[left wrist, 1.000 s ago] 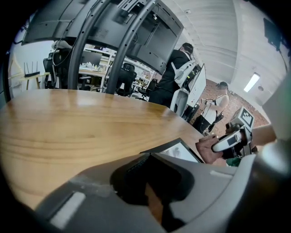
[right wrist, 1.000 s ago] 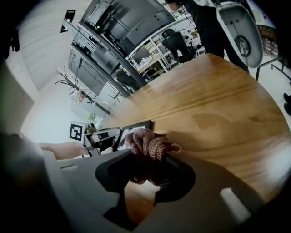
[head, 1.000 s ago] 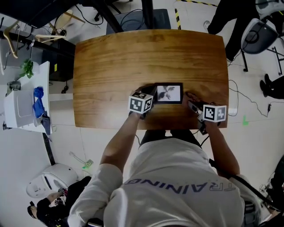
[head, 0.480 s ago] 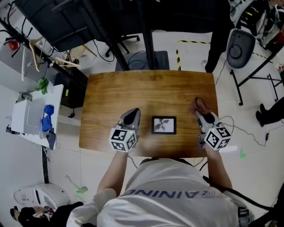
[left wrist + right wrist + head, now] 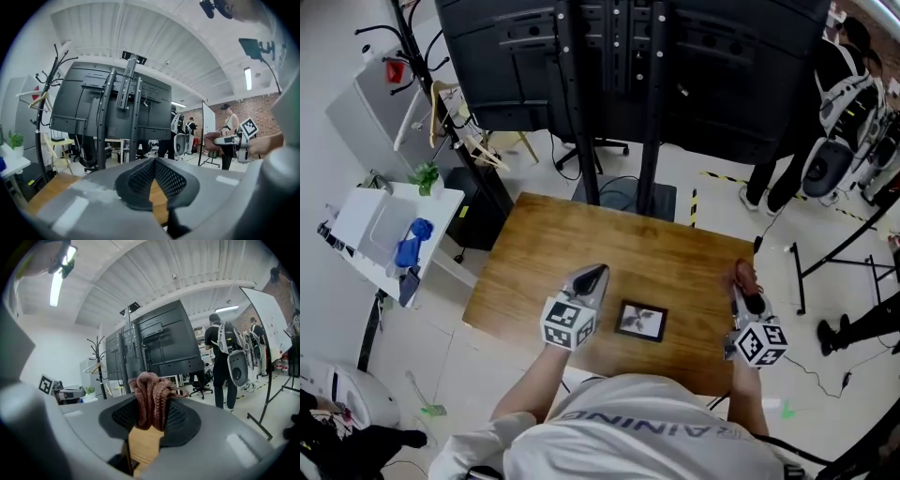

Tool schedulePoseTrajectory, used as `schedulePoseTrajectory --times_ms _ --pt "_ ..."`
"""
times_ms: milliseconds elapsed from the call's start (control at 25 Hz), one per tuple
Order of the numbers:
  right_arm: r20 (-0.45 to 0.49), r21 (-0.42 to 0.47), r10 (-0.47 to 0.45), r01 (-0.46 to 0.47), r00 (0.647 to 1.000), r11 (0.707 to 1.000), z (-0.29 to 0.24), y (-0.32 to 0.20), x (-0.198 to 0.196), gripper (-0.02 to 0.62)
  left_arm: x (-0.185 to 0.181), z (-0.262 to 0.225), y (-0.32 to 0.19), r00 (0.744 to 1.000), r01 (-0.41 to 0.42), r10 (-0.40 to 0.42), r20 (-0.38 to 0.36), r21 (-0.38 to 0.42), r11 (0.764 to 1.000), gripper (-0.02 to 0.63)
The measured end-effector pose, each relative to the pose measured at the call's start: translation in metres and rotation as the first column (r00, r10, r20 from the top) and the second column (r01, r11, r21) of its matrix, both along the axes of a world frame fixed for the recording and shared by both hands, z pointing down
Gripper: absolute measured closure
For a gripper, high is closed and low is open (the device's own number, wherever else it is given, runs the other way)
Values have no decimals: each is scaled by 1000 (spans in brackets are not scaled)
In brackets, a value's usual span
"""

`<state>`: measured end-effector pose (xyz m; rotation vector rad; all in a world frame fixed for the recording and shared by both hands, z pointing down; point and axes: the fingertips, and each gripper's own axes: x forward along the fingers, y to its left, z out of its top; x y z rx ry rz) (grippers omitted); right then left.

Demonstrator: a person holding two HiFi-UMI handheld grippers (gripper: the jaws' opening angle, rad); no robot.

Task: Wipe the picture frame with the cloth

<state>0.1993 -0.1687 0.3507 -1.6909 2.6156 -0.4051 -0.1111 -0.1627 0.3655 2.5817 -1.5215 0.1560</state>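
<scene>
Between the fingers of the right gripper (image 5: 149,420), clamped tight: a bunched reddish-brown cloth (image 5: 151,397), sticking up past the tips; held over the right end of the bench (image 5: 581,246). At the left gripper (image 5: 153,164), fingers closed tip to tip on nothing, wood grain showing through the slit below them; poised over the bench. Between the two pairs of fingers, nearer the left pair, touching neither: the picture frame (image 5: 641,322), lying flat and face up near the bench's front edge. Beyond the fingertips, off the bench: a large black screen (image 5: 628,66) on a stand; farther off, right of the right fingers, people (image 5: 224,366) standing.
</scene>
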Motion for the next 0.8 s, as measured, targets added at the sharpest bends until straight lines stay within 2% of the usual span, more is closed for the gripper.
schedulePoseTrajectory --times_ms 160,560,800 --pt "-27 5 -35 35 999 999 -1 2 -13 472 13 7 3 999 -9 9 -36 -13 1000 601" --pt "-39 -13 -54 54 998 998 3 6 -20 476 14 15 6 996 -9 3 -91 -56 998 601" --pt "-39 -13 -76 75 996 997 7 6 -31 476 21 24 9 996 -20 13 -92 -72 997 601"
